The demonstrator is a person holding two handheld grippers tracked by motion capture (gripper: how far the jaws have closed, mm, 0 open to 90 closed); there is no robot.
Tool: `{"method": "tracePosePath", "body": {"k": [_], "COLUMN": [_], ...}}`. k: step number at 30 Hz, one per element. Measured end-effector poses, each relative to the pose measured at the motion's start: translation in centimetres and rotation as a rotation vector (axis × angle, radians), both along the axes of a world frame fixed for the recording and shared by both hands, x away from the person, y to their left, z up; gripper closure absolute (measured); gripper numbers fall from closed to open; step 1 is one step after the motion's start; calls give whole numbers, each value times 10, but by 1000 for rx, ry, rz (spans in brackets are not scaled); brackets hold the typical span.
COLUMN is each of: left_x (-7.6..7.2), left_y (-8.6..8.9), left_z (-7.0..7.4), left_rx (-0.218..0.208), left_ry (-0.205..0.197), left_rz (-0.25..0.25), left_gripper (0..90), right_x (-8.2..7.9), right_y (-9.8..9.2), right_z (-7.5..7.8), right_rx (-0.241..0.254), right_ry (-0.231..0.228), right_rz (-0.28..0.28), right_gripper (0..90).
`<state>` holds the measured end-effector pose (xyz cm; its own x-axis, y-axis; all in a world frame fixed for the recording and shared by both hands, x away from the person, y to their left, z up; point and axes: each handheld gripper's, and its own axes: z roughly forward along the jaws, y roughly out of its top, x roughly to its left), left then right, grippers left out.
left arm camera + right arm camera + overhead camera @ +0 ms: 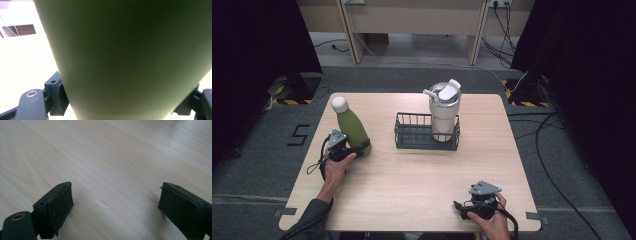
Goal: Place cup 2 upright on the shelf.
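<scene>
Nearest the person's edge of the table (412, 190), the right gripper (460, 209) rests low on the wood with its jaws standing wide and nothing between them; the right gripper view has only bare grain between the two black pads (58, 206). Farther in and at the left side, the left gripper (360, 148) has its jaws closed on the lower body of the green bottle (352, 129), which leans slightly toward the table's left edge with its white cap (339, 104) uppermost. In the left gripper view the bottle's smooth green wall (130, 57) sits tight between the jaws on both sides. Beyond that, near the middle of the table, a dark wire basket (412, 137) holds a white tumbler (444, 112) standing upright in its right end, lid flipped open.

Judging from this hold, the risk lies in the grip being low on a tall, slick, rounded body: if lifted quickly the bottle could pivot in the pads or slide out, and a tilted carry could knock its cap against the tumbler or catch the basket's rim.

Count: one green bottle, one tumbler, one basket, two grippers.
</scene>
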<state>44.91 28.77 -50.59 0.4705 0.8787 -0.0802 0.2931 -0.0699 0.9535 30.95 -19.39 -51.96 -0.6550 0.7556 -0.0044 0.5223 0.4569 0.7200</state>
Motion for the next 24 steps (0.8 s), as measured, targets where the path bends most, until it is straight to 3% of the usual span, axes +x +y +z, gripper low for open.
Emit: {"method": "tracePosePath", "body": {"k": [11, 24], "left_x": [-6, -10], "left_y": [-10, -23], "left_z": [21, 31], "left_rx": [20, 22], "left_ry": [-15, 0], "left_rz": [-53, -119], "left_gripper": [205, 205], "right_x": [0, 0], "right_y": [0, 0], "right_z": [0, 0], "right_rx": [1, 3], "right_ry": [1, 4], "right_rz": [-1, -5], "right_gripper": [120, 119]}}
